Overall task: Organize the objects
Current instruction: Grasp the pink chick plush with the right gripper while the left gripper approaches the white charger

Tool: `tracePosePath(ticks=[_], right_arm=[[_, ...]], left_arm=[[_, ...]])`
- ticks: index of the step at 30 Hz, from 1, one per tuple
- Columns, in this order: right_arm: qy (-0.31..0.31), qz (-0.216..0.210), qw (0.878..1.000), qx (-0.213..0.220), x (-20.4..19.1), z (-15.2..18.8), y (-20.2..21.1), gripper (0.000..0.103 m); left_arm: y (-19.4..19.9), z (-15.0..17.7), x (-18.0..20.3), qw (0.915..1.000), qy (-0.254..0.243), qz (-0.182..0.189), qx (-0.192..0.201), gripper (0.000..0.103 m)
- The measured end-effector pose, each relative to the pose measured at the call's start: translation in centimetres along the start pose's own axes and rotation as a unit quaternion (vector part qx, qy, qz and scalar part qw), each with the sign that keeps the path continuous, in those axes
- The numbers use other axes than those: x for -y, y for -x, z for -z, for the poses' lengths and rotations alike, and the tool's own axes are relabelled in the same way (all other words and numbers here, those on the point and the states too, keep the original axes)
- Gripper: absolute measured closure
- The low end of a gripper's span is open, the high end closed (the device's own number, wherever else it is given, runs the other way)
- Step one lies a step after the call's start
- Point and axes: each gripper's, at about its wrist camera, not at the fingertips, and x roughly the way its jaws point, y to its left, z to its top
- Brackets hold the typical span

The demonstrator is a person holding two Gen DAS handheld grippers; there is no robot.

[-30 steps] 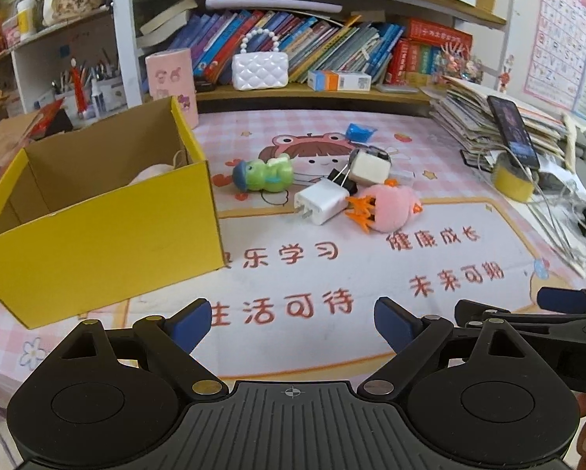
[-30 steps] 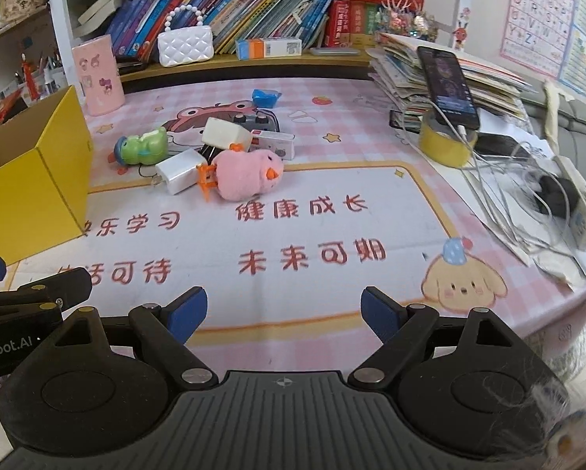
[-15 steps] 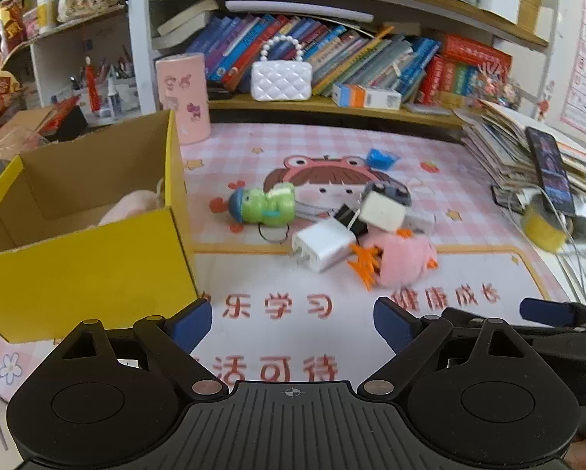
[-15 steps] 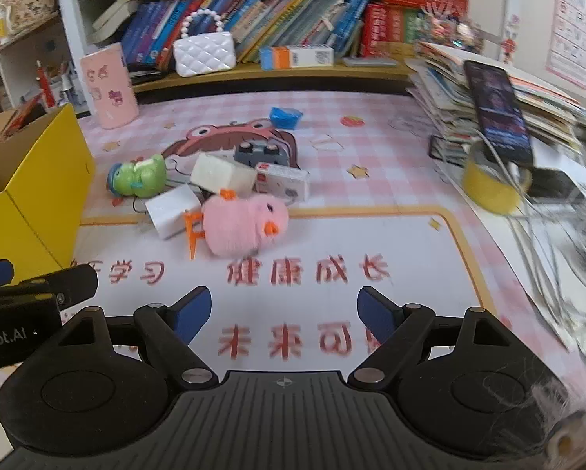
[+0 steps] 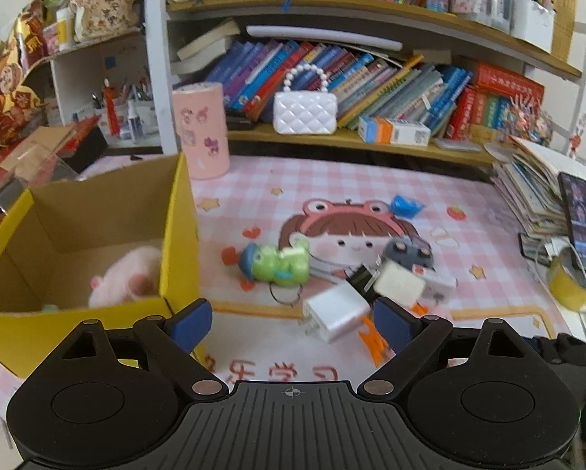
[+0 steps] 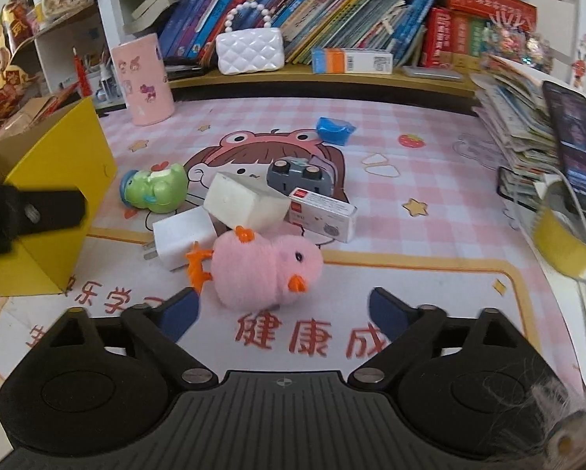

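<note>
A pile of small objects lies mid-mat: a pink plush chick (image 6: 267, 272), a white charger (image 6: 183, 237), a white block (image 6: 245, 199), a green frog toy (image 6: 155, 188), a small white carton (image 6: 322, 215), a grey gadget (image 6: 298, 174) and a blue packet (image 6: 334, 129). The yellow box (image 5: 171, 235) at the left holds a pink plush (image 5: 126, 276). My right gripper (image 6: 283, 311) is open, just short of the chick. My left gripper (image 5: 293, 323) is open, with the charger (image 5: 336, 315) just ahead between its fingers. The frog (image 5: 279, 264) lies beyond.
A pink cylinder (image 5: 200, 131) and a white quilted purse (image 5: 304, 111) stand at the back by the bookshelf. A stack of books with a phone (image 6: 575, 145) and a yellow tape roll (image 6: 561, 243) with cables sit at the right edge.
Both grippers have moved forward toward the pile. The chick and charger now lie close in front of the fingers. Both stay open.
</note>
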Motion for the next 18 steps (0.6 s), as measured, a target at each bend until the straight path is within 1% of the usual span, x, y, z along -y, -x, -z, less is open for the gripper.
tracePosePath(ticks=[3,11,12,13,14,16,17,18], right_arm=[[0.004,-0.006,1.0,-0.01,-0.3,-0.7,-1.5,0.003],[0.003,-0.05,0.998,-0.025,-0.7,-1.7,-4.7,0.004],[0.001,-0.056,0.998,-0.026,-0.7,-1.7,-5.0,0.006],[0.002,-0.056,0.998,-0.025,-0.7,-1.7,-5.2,0.013],[0.003,-0.054,0.998,-0.023,-0.6,-1.6,-5.4,0.016],[0.005,-0.069,0.998,-0.015,-0.4,-1.6,-5.3,0.026],[0.006,-0.074,0.997,-0.01,-0.3,-1.6,-5.0,0.026],[0.008,-0.071,0.997,-0.005,-0.1,-1.5,-4.6,0.026]], left_arm=[[0.3,-0.6,-0.5,0.9999,0.009,-0.012,0.004,0.012],[0.9,-0.7,-1.3,0.9992,0.016,-0.037,-0.001,0.012],[0.9,-0.7,-1.3,0.9991,0.016,-0.039,-0.002,0.012],[0.9,-0.7,-1.4,0.9991,0.016,-0.04,-0.003,0.012],[0.9,-0.7,-1.4,0.999,0.016,-0.041,-0.004,0.012],[0.8,-0.6,-1.3,0.999,0.016,-0.04,-0.005,0.012],[0.7,-0.6,-1.2,0.9991,0.016,-0.038,-0.006,0.012],[0.5,-0.6,-1.1,0.9992,0.016,-0.036,-0.007,0.012]])
